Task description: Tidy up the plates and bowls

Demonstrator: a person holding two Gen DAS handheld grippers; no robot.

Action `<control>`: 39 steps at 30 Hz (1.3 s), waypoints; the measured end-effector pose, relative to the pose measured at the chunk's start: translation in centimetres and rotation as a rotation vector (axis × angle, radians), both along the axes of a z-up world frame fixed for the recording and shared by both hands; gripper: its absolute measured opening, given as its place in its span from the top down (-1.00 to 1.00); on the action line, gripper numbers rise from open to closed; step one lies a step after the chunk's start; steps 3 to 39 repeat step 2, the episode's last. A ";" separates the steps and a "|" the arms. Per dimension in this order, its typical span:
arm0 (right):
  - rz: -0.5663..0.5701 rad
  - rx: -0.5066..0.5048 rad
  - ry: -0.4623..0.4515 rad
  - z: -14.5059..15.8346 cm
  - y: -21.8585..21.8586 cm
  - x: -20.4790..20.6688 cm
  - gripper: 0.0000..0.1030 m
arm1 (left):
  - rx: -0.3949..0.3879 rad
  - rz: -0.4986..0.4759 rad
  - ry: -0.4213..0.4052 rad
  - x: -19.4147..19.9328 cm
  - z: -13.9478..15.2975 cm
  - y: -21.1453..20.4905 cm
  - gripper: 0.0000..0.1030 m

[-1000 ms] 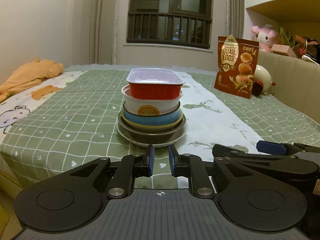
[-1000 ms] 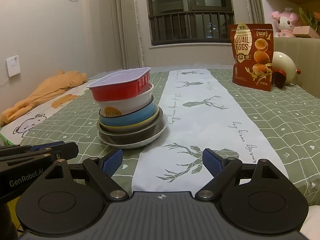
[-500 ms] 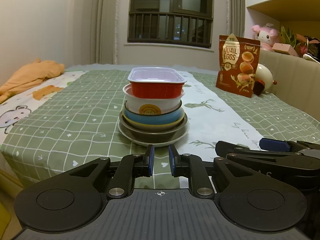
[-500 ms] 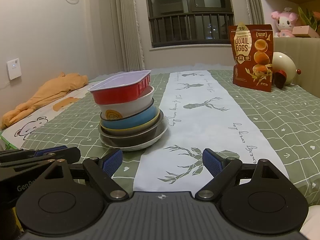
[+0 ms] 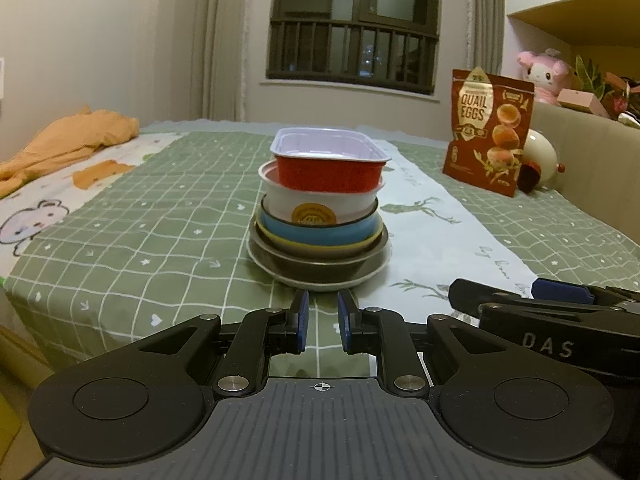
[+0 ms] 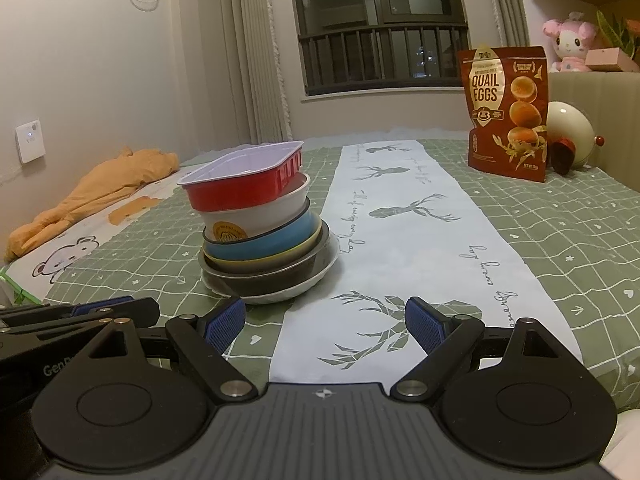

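Observation:
A stack of dishes stands on the green checked cloth: a red tray [image 5: 328, 164] [image 6: 244, 182] on top, then a white bowl [image 5: 320, 204], a blue bowl [image 5: 320, 232], a yellow one, a dark bowl [image 5: 320, 264] and a white plate [image 5: 320, 282] at the bottom. My left gripper [image 5: 320, 322] is just in front of the stack, its jaws nearly together and empty. My right gripper [image 6: 324, 322] is open and empty, to the right of the stack. The right gripper also shows in the left wrist view [image 5: 560, 312].
A quail eggs bag [image 5: 488, 132] [image 6: 508, 112] stands at the back right beside a cream round lamp [image 6: 568, 136]. An orange garment [image 5: 68, 140] lies at the left. A white deer-print runner [image 6: 400, 240] crosses the cloth. A padded headboard [image 5: 592, 160] runs along the right.
Both grippers have drawn back a little from the stack, which sits slightly further off. Neither gripper's opening has changed.

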State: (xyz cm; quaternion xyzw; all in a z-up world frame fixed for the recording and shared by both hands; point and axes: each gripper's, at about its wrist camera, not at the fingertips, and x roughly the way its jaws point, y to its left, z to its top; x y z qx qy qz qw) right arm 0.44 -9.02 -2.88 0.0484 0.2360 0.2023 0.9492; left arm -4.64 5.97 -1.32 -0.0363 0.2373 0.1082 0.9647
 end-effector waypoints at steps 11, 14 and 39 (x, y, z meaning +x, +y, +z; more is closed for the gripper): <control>-0.001 0.007 0.004 -0.2 -0.2 0.4 -0.70 | -0.004 0.035 0.013 0.6 -0.2 0.3 0.64; -0.001 0.007 0.004 -0.2 -0.2 0.4 -0.70 | -0.004 0.035 0.013 0.6 -0.2 0.3 0.64; -0.001 0.007 0.004 -0.2 -0.2 0.4 -0.70 | -0.004 0.035 0.013 0.6 -0.2 0.3 0.64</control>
